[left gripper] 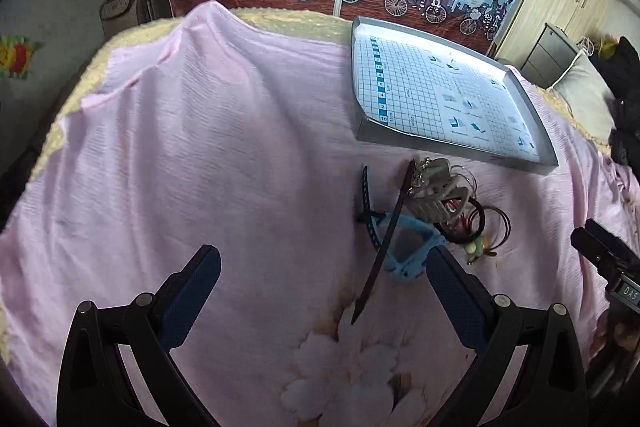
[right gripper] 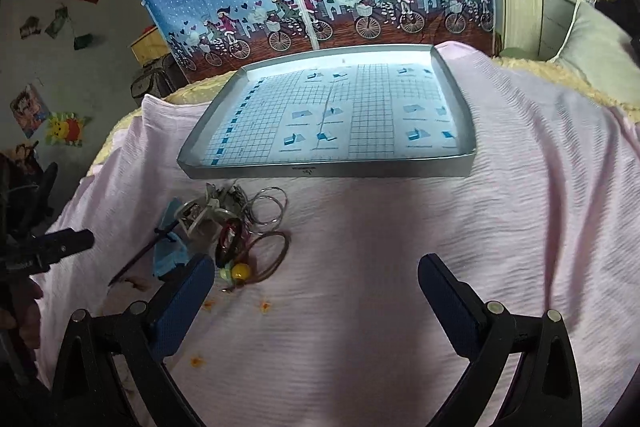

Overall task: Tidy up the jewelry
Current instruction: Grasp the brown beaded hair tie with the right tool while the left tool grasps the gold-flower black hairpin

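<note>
We hold both tongs above a bed spread with a pink sheet (left gripper: pixel 200 147). The left tongs (left gripper: pixel 324 287) stand wide apart and empty, as do the right tongs (right gripper: pixel 316 291). The jewelry pile (left gripper: pixel 436 211), a tangle of bangles, a grey hair claw, a blue band and a dark strap, lies on the sheet just in front of the tray's near edge. The shallow grey tray (right gripper: pixel 384 169), lined with gridded paper, sits toward the bed's far edge.

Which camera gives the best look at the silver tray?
The right wrist view: the tray sits centred, its whole rim and grid lining visible. The left wrist view shows the tray off to the side, at an angle.
</note>
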### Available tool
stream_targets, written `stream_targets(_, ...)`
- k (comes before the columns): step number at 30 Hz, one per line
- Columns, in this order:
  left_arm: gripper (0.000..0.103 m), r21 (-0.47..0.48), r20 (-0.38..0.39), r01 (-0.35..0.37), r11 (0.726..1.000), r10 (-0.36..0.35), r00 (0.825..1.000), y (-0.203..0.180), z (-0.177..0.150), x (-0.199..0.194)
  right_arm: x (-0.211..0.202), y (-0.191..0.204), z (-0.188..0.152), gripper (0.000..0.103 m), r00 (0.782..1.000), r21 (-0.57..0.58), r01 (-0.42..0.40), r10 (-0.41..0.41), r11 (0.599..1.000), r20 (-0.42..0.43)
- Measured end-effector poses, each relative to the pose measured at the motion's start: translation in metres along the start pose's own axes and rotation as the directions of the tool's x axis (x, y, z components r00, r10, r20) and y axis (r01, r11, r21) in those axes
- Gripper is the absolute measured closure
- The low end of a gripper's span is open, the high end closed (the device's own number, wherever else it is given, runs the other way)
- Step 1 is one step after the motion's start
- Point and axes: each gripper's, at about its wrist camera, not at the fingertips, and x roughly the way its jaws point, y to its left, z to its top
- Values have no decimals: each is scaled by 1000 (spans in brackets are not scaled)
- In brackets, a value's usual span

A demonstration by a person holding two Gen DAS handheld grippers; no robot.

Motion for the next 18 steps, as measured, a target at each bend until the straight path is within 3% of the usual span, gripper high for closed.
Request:
stream_targets(4, 6, 34, -20, 37, 999, -37, 999, 3, -1, 14, 20, 7, -6, 23, 998, -32, -48, 46, 998, -52)
stream_targets(7, 14, 28, -34, 93, 995, -92, 995, 3, 3, 20, 27, 11, -11, 38, 994, -45, -83, 80, 995, -79)
stream_targets(9, 32, 22, -49, 136, 990, -135, 990, -1, 6, 24, 32, 12, -12, 47, 991, -46, -107, 103, 993, -86)
stream_targets(10, 36, 24, -59, 159, 987, -157, 986, -2, 7, 26, 35, 12, -12, 52, 989, -44, -119, 115, 992, -89)
stream_targets(18, 72, 10, -93, 222, 975, -220, 971, -2, 11, 39, 47, 11, -16, 57, 984, -25, -153, 150, 988, -100)
